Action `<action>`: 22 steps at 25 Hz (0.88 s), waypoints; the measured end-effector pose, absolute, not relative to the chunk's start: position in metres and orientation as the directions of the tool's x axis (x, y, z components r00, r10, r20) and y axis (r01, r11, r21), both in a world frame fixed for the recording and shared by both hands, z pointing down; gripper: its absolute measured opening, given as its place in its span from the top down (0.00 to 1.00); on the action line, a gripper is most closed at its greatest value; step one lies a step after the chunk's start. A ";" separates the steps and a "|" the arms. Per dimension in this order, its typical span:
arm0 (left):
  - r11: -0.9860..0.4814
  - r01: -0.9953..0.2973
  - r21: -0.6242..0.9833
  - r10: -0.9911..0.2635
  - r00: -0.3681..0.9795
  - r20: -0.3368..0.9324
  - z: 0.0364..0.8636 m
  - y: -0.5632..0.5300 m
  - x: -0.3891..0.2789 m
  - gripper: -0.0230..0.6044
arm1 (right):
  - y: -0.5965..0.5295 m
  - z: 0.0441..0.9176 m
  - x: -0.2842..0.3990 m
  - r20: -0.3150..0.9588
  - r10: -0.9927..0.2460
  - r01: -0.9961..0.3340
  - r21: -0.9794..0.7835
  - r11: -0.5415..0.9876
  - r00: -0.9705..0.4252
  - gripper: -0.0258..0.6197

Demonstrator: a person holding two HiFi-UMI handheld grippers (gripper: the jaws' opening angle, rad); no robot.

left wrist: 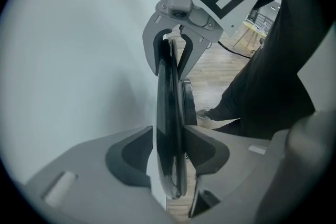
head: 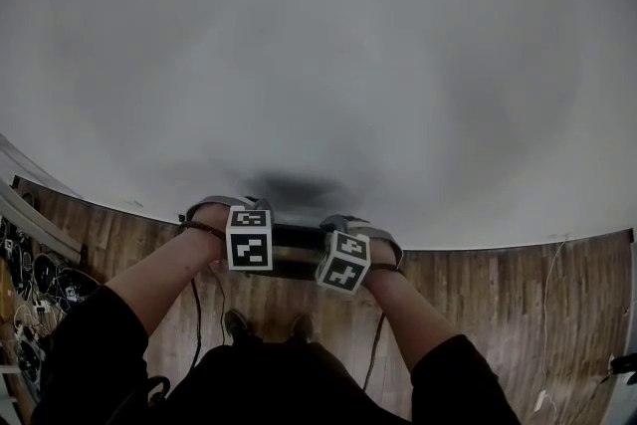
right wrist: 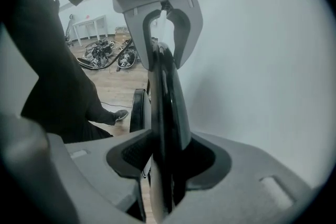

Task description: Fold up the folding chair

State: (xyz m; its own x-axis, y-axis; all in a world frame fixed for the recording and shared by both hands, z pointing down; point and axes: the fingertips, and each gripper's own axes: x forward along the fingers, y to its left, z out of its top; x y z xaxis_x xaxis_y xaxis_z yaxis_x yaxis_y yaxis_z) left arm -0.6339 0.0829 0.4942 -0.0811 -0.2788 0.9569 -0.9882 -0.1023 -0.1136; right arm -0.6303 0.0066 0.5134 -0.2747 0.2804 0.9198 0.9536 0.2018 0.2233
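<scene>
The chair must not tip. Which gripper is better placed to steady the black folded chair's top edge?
Probably right: the right gripper straddles the black folded chair snugly; the left gripper shows a gap beside it.

Folding chair (head: 295, 252) stands upright just before the wall (head: 318, 65), with the person's shoes (head: 237, 323) on the wood floor (head: 498, 284) at its near side. Its top edge runs between the jaws of the left gripper (left wrist: 169, 147) at the left part and the right gripper (right wrist: 165, 152) at the right part. Heap of cables (head: 45, 274) lies on the floor far left, along the wall.
</scene>
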 end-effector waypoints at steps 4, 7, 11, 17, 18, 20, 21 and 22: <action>-0.076 -0.983 -0.169 -0.294 -0.140 0.946 0.493 0.084 -0.648 0.67 | 0.003 0.513 -0.646 0.901 0.270 0.932 0.283 0.229 -0.340 0.65; -0.060 -0.972 -0.227 -0.302 -0.199 0.932 0.492 0.085 -0.659 0.67 | 0.000 0.512 -0.659 0.875 0.255 0.904 0.354 0.242 -0.411 0.61; -0.034 -0.956 -0.290 -0.309 -0.266 0.913 0.493 0.086 -0.671 0.67 | 0.001 0.510 -0.674 0.829 0.250 0.860 0.444 0.251 -0.500 0.58; 0.013 -0.926 -0.378 -0.307 -0.363 0.880 0.493 0.087 -0.687 0.66 | -0.002 0.509 -0.688 0.782 0.223 0.809 0.529 0.257 -0.582 0.55; 0.020 -0.919 -0.395 -0.306 -0.381 0.872 0.493 0.087 -0.689 0.66 | -0.002 0.510 -0.690 0.773 0.217 0.799 0.543 0.258 -0.596 0.54; 0.032 -0.902 -0.431 -0.307 -0.419 0.854 0.493 0.087 -0.694 0.65 | -0.003 0.509 -0.694 0.752 0.205 0.775 0.576 0.261 -0.627 0.53; 0.036 -0.892 -0.450 -0.307 -0.439 0.844 0.492 0.087 -0.696 0.65 | -0.003 0.508 -0.697 0.740 0.197 0.761 0.593 0.263 -0.644 0.53; 0.039 -0.882 -0.470 -0.307 -0.458 0.834 0.492 0.087 -0.698 0.65 | -0.004 0.507 -0.699 0.728 0.188 0.748 0.609 0.264 -0.659 0.52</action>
